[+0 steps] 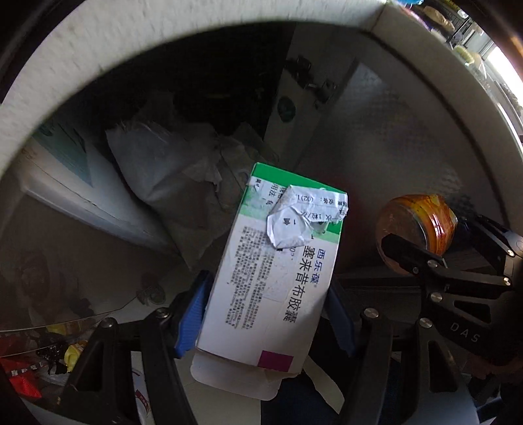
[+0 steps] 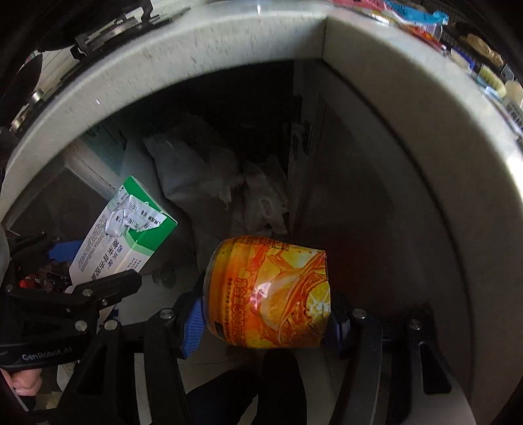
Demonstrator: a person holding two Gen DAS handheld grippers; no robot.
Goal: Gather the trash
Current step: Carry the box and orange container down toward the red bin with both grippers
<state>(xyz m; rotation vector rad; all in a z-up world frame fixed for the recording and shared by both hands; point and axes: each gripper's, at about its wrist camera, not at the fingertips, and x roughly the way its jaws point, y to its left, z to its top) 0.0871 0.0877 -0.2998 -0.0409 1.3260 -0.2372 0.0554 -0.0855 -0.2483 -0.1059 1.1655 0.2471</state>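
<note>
My left gripper [image 1: 266,314] is shut on a white and green medicine box [image 1: 271,261] with a torn label, held over the mouth of a white bin [image 1: 98,62]. The same box [image 2: 121,235] shows at the left of the right wrist view, with the left gripper [image 2: 98,291] under it. My right gripper [image 2: 264,310] is shut on a crumpled orange drink bottle [image 2: 268,294], also above the bin's opening [image 2: 196,65]. In the left wrist view the bottle [image 1: 415,225] hangs at the right, with the right gripper [image 1: 425,248] clamped on it.
Inside the bin lie a grey bag [image 1: 163,170] and crumpled tissue [image 2: 258,196]. Red and yellow wrappers [image 1: 39,359] lie outside the bin at the lower left. Packets and small items [image 2: 425,23] sit beyond the bin's rim at the upper right.
</note>
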